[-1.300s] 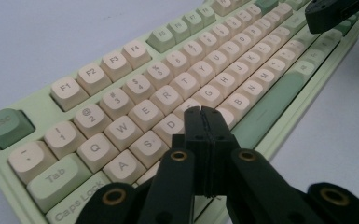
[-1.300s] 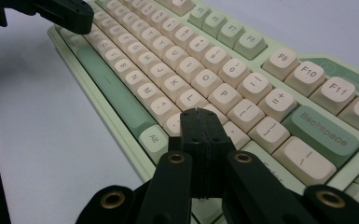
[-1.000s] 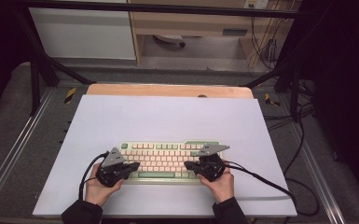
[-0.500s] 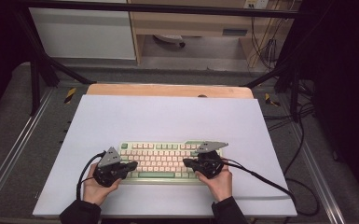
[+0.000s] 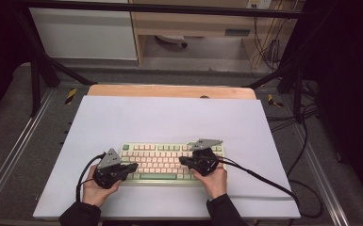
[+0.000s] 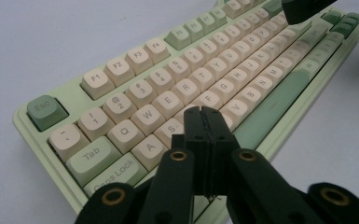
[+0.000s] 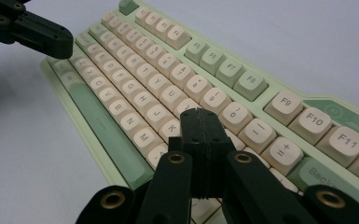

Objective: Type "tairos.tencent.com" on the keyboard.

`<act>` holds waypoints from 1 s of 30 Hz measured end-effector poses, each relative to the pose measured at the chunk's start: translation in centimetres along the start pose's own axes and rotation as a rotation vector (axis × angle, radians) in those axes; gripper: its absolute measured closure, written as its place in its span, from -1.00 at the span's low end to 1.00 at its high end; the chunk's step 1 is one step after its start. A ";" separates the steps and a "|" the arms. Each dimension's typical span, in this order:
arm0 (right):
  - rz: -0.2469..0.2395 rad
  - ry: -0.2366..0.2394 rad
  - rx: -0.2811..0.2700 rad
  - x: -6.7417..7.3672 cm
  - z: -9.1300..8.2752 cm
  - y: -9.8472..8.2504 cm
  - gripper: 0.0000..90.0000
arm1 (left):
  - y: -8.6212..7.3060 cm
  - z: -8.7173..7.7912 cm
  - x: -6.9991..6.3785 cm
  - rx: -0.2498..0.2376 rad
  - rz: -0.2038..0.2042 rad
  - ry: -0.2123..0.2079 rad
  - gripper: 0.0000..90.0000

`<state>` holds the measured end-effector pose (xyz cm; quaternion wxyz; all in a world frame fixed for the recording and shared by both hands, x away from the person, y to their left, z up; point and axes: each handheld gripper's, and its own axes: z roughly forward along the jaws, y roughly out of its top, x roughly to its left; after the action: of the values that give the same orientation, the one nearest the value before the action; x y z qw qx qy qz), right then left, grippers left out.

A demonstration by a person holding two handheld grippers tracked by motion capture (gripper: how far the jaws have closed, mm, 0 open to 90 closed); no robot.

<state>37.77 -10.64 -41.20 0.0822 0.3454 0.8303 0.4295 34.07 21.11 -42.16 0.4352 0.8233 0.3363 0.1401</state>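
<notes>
From the high view, I have the keyboard (image 5: 162,162) lying near the front edge of the white counter (image 5: 169,117), its long axis running left to right across the counter, spacebar side toward me. My left gripper (image 5: 133,166) sits over its left end and my right gripper (image 5: 183,161) over its right half, tips pointing inward at each other.

In the left gripper view, the left gripper (image 6: 203,112) has its jaws pressed together with nothing between them, the tip low over the keys by S and D. The keyboard (image 6: 177,88) runs away diagonally toward the upper right.

In the right gripper view, the right gripper (image 7: 197,113) is likewise closed and empty, its tip above the keys near K and L; the keyboard (image 7: 168,84) stretches toward the upper left.

I read this as pressing keys with closed tips. To do it well, I'd come down straight on one keycap's centre, lightly, so neighbours aren't caught.
</notes>
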 end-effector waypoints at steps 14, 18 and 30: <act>0.008 -0.010 0.021 0.0 2.3 0.7 1.00 | -0.1 0.0 0.1 -0.001 -0.004 0.001 0.99; 0.013 -0.014 0.029 -0.1 2.6 0.6 1.00 | -0.1 0.0 0.2 0.001 -0.006 0.000 0.99; 0.009 -0.021 0.041 -0.3 3.2 0.4 1.00 | -0.1 0.1 0.3 0.003 -0.009 0.002 0.99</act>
<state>39.53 -8.59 -42.90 0.0818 0.3553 0.8366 0.4090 34.27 21.31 -42.35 0.4344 0.8222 0.3406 0.1386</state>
